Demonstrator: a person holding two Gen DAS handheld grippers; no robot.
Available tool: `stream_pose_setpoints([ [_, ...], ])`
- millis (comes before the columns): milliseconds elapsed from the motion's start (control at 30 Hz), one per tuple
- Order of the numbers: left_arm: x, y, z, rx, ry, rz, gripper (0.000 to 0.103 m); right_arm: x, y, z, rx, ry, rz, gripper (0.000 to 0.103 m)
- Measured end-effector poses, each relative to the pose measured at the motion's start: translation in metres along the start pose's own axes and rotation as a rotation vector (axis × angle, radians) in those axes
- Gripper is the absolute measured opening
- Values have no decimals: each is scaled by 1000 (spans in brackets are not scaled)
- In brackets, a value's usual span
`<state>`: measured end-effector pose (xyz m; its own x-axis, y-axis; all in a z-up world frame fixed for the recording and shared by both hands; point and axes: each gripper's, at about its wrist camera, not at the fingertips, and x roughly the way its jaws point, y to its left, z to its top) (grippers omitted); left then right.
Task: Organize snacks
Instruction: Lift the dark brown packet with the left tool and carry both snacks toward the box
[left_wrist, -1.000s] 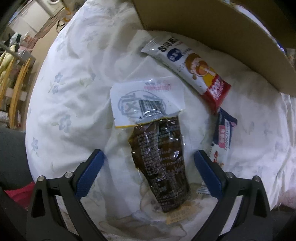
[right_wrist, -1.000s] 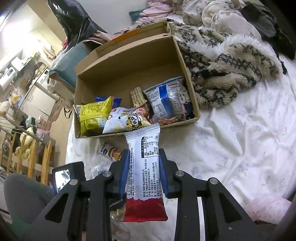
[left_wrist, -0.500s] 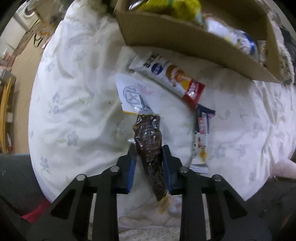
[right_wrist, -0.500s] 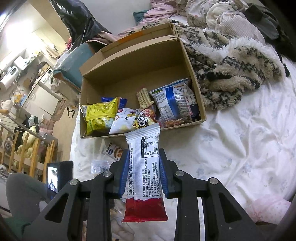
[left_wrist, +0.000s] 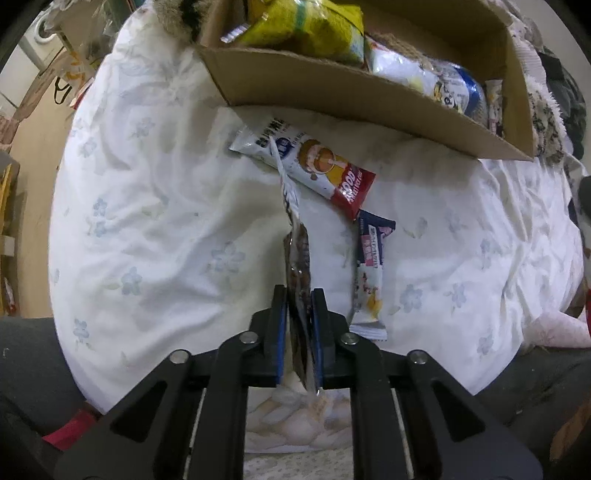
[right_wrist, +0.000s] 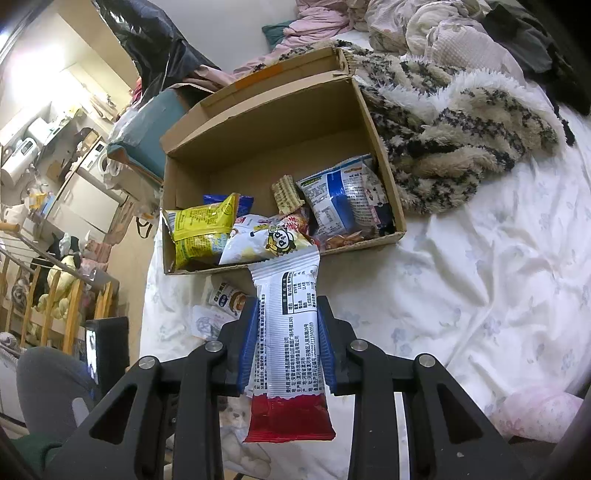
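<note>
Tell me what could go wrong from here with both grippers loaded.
1. The left gripper, jaws closing, pinches the dark packet edge-on near one end; it may swing or slip.
2. The box front is crowded with bags; the white packet in the right gripper could catch on its wall.

The left gripper (left_wrist: 298, 295) is pointing straight down, its jaws closing, blue pads pinching a dark snack packet (left_wrist: 297, 258) edge-on. The right gripper (right_wrist: 286, 314) is angling downward, its jaws clamping a white-and-red snack bar (right_wrist: 286, 354) lengthwise.
</note>
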<state>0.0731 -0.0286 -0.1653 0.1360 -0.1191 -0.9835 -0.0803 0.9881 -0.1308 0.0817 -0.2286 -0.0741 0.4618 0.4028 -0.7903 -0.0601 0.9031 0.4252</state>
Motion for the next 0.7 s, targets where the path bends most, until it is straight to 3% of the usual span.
stream_pose_setpoints([
  [100,18,-9,3,-5,33,-31,27,2,-1,0,5,7,-2,32],
  [200,41,-13,1,8,97,-44,27,5,-2,0,8,15,-5,32],
  [300,41,-16,0,30,68,-33,10,8,-3,0,8,23,-10,32],
  [433,33,-5,0,18,55,-53,9,10,-4,1,15,27,-9,32],
  [700,-30,15,2,3,-77,-75,9,11,1,1,2,27,8,32],
])
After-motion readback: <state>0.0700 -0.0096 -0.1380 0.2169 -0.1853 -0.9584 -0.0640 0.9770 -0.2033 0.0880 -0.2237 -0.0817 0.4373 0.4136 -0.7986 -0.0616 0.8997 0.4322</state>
